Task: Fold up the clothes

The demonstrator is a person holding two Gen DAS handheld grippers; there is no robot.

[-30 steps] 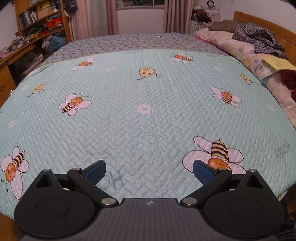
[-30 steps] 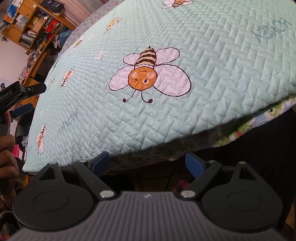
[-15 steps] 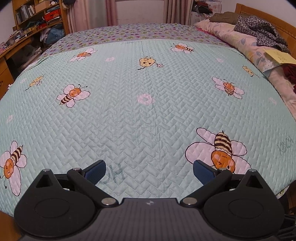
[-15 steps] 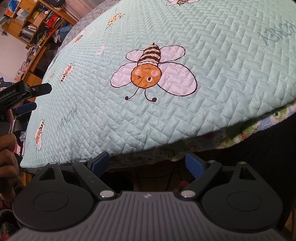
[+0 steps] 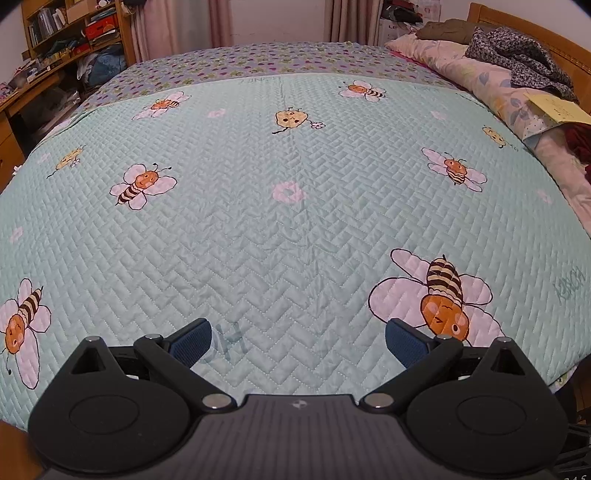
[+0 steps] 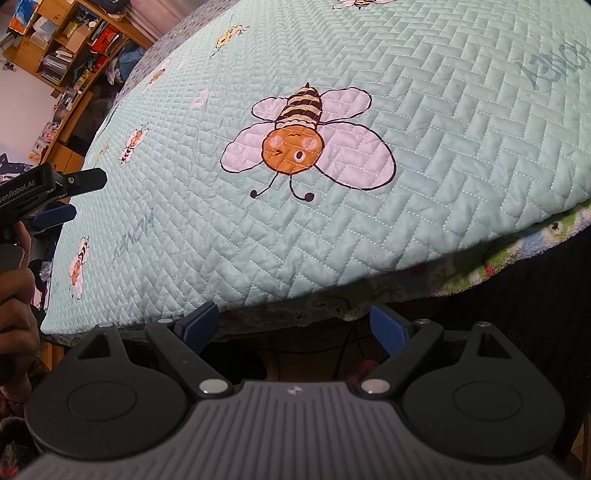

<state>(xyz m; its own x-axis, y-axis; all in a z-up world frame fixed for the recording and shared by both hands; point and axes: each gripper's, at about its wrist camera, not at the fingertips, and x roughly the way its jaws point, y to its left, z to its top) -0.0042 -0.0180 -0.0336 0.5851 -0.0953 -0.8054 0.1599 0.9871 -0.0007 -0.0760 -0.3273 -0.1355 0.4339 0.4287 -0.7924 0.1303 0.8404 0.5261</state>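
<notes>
A mint quilted bedcover (image 5: 288, 236) printed with bees spreads across the bed. My left gripper (image 5: 298, 341) hovers open over its near edge, nothing between the blue pads. A dark patterned garment (image 5: 517, 62) and a brown one (image 5: 443, 31) lie heaped on the pillows at the far right. My right gripper (image 6: 294, 326) is open and empty, just below the bedcover's (image 6: 406, 92) overhanging edge. In the right wrist view the left gripper (image 6: 83, 197) shows at the left, held by a hand (image 6: 14, 295).
A wooden headboard (image 5: 535, 29) and floral pillows (image 5: 480, 74) run along the right side, with a yellow paper (image 5: 557, 109) and red cloth (image 5: 580, 144). Cluttered shelves and a desk (image 5: 55, 55) stand at the left. A fuzzy green blanket edge (image 6: 535, 240) shows under the cover.
Both views shift slightly. The left gripper has tipped a little down toward the cover. The right gripper has drawn a bit closer to the bed edge. Both stay open.
</notes>
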